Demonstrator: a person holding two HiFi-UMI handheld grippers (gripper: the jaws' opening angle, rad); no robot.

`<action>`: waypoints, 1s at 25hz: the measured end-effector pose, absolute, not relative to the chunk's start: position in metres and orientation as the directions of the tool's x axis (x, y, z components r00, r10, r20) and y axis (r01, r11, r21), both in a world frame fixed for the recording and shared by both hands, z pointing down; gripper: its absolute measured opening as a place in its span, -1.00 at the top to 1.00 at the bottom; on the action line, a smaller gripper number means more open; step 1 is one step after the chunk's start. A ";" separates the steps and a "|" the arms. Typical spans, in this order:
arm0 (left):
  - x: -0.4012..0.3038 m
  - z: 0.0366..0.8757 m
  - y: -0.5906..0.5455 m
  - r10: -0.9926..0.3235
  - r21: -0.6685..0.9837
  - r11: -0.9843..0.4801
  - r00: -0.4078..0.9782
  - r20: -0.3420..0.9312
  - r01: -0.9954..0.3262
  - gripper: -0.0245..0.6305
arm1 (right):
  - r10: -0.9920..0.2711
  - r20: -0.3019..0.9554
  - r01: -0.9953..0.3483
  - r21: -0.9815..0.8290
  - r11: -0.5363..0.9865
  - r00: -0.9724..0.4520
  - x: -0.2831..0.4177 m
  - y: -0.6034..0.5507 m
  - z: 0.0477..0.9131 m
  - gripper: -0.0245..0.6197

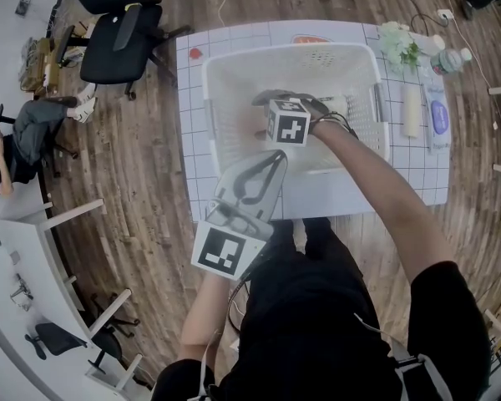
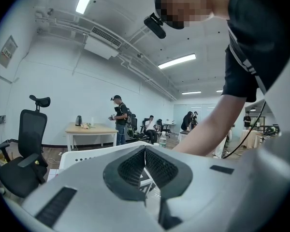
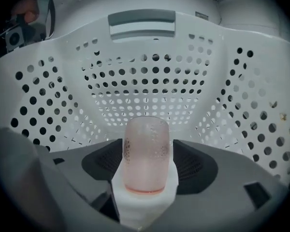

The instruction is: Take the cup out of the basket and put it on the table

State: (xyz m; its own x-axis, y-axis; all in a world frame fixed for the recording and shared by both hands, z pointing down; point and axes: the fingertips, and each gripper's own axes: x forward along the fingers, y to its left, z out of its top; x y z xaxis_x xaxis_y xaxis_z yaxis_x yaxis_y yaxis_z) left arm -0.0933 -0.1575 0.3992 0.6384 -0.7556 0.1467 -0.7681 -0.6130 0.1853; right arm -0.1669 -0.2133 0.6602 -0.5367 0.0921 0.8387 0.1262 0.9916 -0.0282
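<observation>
A white perforated plastic basket (image 1: 234,90) stands on the white gridded worktop (image 1: 189,149). The right tool (image 3: 147,164) reaches down inside the basket. Its jaws are spread wide to either side of a frosted, translucent pink cup (image 3: 146,144). The cup is still in the basket, between the dark pads, and is not visibly squeezed; the basket's holed wall is beyond it. The left tool (image 2: 145,151) is closed, its pads meeting with nothing between them. It hangs above the basket's near rim, left of the right arm.
</observation>
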 end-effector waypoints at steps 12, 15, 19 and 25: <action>-0.099 0.400 -0.153 -0.765 0.204 -0.596 0.627 0.149 -0.776 0.89 | 0.068 0.861 0.144 0.006 0.990 -0.504 -0.169 -0.210 0.674 -0.08; -0.099 0.400 -0.153 -0.765 0.205 -0.596 0.626 0.151 -0.777 0.89 | 0.060 0.866 0.141 0.012 0.990 -0.496 -0.165 -0.214 0.676 -0.08; -0.099 0.399 -0.153 -0.766 0.203 -0.595 0.625 0.149 -0.778 0.89 | 0.060 0.871 0.142 0.011 0.990 -0.488 -0.159 -0.215 0.673 -0.08; -0.098 0.392 -0.152 -0.768 0.193 -0.598 0.625 0.138 -0.778 0.89 | 0.036 0.838 0.107 0.026 0.994 -0.545 -0.158 -0.221 0.643 -0.08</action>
State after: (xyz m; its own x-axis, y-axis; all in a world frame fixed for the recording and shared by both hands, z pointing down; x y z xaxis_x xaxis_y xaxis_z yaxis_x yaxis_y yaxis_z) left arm -0.0981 -0.1521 0.3917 0.6249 -0.7685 0.1376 -0.7779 -0.5981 0.1929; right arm -0.1582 -0.2211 0.6431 -0.5449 0.0364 0.8377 0.1068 0.9939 0.0263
